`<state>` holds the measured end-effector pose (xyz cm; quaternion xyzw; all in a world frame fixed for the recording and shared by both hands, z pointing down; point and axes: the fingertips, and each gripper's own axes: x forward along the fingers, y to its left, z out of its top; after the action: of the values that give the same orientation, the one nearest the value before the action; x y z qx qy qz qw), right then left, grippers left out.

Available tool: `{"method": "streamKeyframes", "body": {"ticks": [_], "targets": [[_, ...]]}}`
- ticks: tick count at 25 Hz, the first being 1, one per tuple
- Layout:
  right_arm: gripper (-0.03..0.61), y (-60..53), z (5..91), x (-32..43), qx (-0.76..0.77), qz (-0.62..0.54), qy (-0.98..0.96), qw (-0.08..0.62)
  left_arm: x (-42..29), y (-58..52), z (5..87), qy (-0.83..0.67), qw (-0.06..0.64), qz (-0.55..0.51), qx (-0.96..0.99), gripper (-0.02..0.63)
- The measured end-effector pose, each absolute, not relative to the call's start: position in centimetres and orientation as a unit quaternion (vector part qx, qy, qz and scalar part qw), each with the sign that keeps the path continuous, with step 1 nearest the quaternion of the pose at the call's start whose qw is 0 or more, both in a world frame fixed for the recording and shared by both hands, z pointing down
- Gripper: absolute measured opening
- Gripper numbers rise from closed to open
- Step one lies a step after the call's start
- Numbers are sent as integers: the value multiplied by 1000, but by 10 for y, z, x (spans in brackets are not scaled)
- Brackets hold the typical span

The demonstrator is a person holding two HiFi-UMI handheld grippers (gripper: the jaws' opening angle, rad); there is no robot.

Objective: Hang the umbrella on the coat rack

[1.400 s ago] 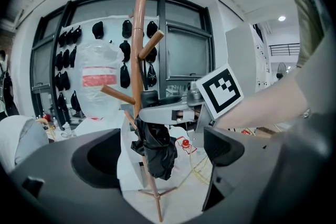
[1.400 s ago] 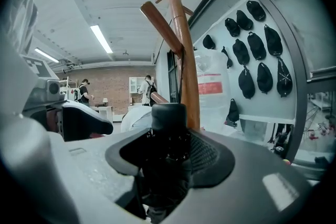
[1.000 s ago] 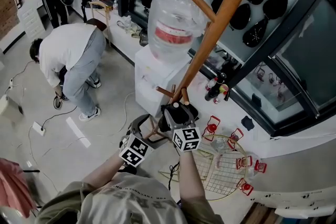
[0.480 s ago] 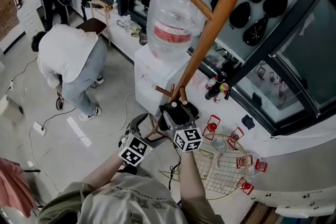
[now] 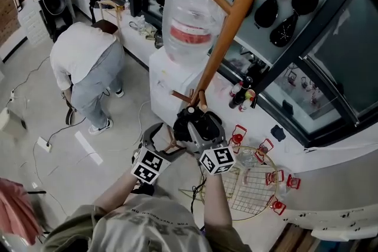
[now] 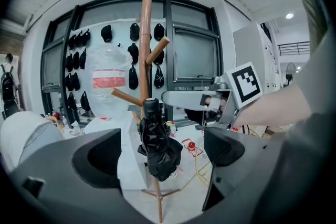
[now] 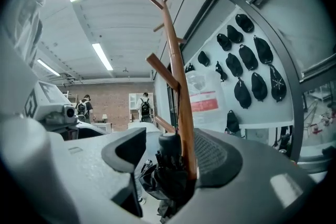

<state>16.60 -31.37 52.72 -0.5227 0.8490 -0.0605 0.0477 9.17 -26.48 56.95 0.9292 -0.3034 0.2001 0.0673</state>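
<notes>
Head view looks steeply down from above the person's shoulders; the coat rack (image 5: pixel 227 32) runs from centre toward 1 o'clock. Left gripper view faces the rack from near, with the umbrella (image 6: pixel 157 149) just below centre. Right gripper view sits hard against the pole, which rises toward 12 o'clock. All three views share rack and umbrella; all also show the black bags (image 7: pixel 252 86) on the wall.

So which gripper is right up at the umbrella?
The right gripper: its jaws, just opened, stand either side of the umbrella and the coat rack pole. The left gripper hangs back, empty.
</notes>
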Motion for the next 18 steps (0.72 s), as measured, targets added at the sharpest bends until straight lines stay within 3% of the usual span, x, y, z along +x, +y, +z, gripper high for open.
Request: {"method": "streamKeyframes", "body": {"ticks": [10, 13, 14, 15, 16, 18], "targets": [[268, -256, 454, 179, -577, 11, 809, 109, 70, -270, 495, -379, 39, 86, 921, 472], [228, -243, 440, 180, -598, 37, 795, 96, 62, -268, 476, -402, 14, 60, 914, 455], [192, -239, 437, 179, -604, 45, 790, 91, 58, -268, 471, -415, 6, 52, 908, 389], [190, -236, 433, 179, -610, 52, 786, 87, 53, -268, 466, -429, -1, 45, 902, 259], [134, -234, 431, 179, -615, 57, 782, 84, 49, -268, 462, -442, -6, 39, 896, 162], [81, -230, 427, 180, -623, 62, 775, 82, 43, -268, 457, -456, -10, 31, 889, 78]]}}
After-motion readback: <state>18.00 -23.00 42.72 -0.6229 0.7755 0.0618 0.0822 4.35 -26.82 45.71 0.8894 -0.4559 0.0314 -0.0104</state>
